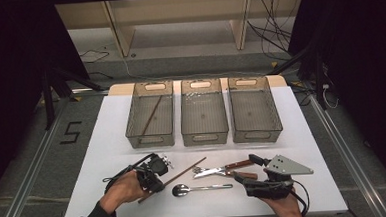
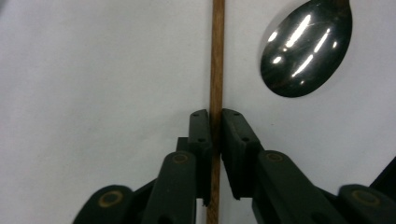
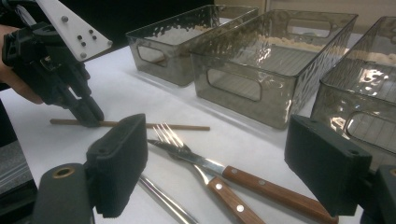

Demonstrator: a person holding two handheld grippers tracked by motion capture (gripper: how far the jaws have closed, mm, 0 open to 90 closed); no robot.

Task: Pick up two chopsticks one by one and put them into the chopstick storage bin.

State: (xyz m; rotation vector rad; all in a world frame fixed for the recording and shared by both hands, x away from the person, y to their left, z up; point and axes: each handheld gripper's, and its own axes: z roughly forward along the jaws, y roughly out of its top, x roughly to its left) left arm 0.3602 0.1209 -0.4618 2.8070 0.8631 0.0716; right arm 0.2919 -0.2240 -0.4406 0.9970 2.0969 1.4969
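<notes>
My left gripper [image 2: 215, 122] is clenched on the brown wooden chopstick [image 2: 216, 70], its two black pads pinching the stick from either side. The chopstick is a thin, straight rod of plain reddish-brown wood with a fine grain, and it lies flat on the white table [image 1: 107, 138] near my edge, running slantwise up toward the knife [image 1: 223, 169] and the fork [image 3: 173, 140], which cross each other. Just beside it rests the shiny steel spoon [image 2: 303, 46], bowl toward my left hand [image 1: 121, 190], apart from the stick. My right gripper [image 3: 231, 161] rests near the wooden handles of the knife and fork with its jaws standing wide apart and nothing between them.

Farther off, three smoky clear bins [image 1: 204, 113] stand side by side; the left one holds a second chopstick [image 1: 152, 115] lying on a slant. On the floor to the left, a figure 5 [image 1: 70, 132] is marked in dark tape. I can read no brand on anything.
</notes>
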